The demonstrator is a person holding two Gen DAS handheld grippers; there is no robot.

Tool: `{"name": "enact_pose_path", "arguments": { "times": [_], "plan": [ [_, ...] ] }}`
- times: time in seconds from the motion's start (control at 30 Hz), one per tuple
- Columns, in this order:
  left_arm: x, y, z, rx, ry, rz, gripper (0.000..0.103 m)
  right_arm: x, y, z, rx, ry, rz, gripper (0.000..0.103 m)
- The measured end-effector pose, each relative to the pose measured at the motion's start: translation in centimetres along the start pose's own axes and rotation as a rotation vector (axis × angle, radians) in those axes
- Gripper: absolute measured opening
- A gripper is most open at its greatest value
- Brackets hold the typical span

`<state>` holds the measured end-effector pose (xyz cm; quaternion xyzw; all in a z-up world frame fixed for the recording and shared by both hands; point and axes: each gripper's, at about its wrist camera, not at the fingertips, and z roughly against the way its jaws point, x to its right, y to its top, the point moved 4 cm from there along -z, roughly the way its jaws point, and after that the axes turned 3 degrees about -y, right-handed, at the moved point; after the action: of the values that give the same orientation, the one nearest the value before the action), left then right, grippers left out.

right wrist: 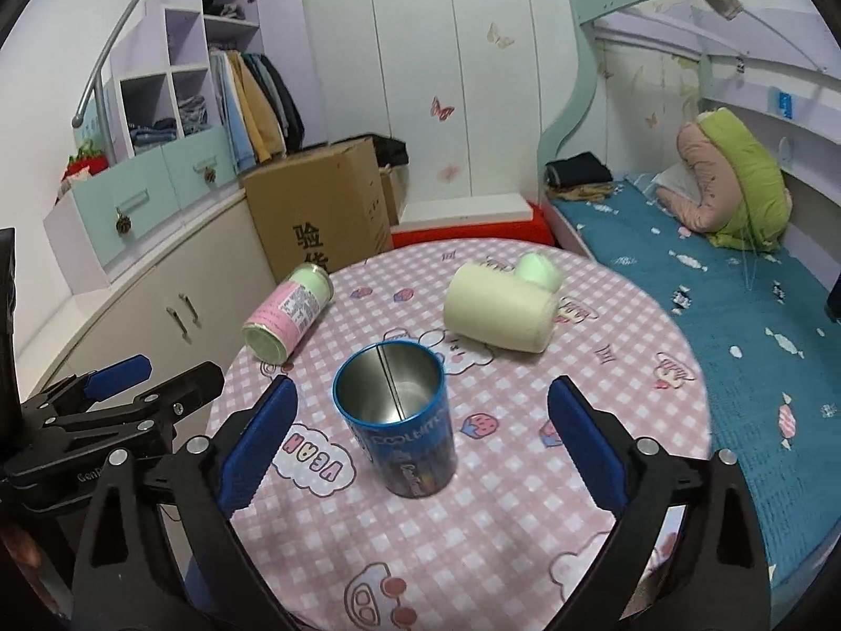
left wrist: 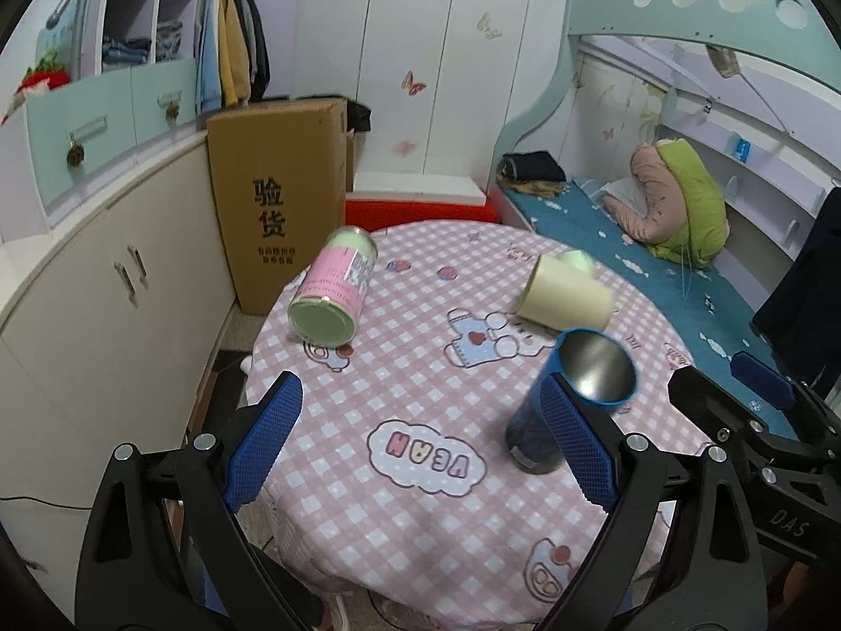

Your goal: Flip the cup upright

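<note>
Right gripper (right wrist: 420, 441) sits spread wide with the blue cup (right wrist: 397, 426) standing upright between its pads, nothing touching it, so that one looks done to me. Left gripper (left wrist: 426, 452) is splayed too, holding nothing, just left of the cup. Farther out on the checked table (right wrist: 525, 499), the cream mug (right wrist: 499, 310) and the pink can (right wrist: 289, 315) lie on their sides, so maybe more flipping left.
</note>
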<state>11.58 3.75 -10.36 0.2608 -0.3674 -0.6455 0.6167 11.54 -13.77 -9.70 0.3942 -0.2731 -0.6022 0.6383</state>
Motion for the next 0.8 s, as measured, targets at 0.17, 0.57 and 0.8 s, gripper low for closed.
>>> {"name": "enact_pose_path", "arguments": {
  "times": [0.17, 0.57, 0.8],
  "plan": [
    [1.6, 0.1, 3.3, 0.079, 0.026, -0.036, 0.092, 0.5, 0.2, 3.6, 0.062, -0.013, -0.002, 0.095],
    [3.9, -0.2, 9.8, 0.196, 0.011, -0.048, 0.095, 0.5, -0.1, 10.4, 0.176, -0.031, 0.013, 0.095],
    [4.9, -0.7, 12.9, 0.271, 0.026, -0.073, 0.096, 0.3, -0.7, 13.3, 0.232, -0.039, 0.022, 0.095]
  ]
}}
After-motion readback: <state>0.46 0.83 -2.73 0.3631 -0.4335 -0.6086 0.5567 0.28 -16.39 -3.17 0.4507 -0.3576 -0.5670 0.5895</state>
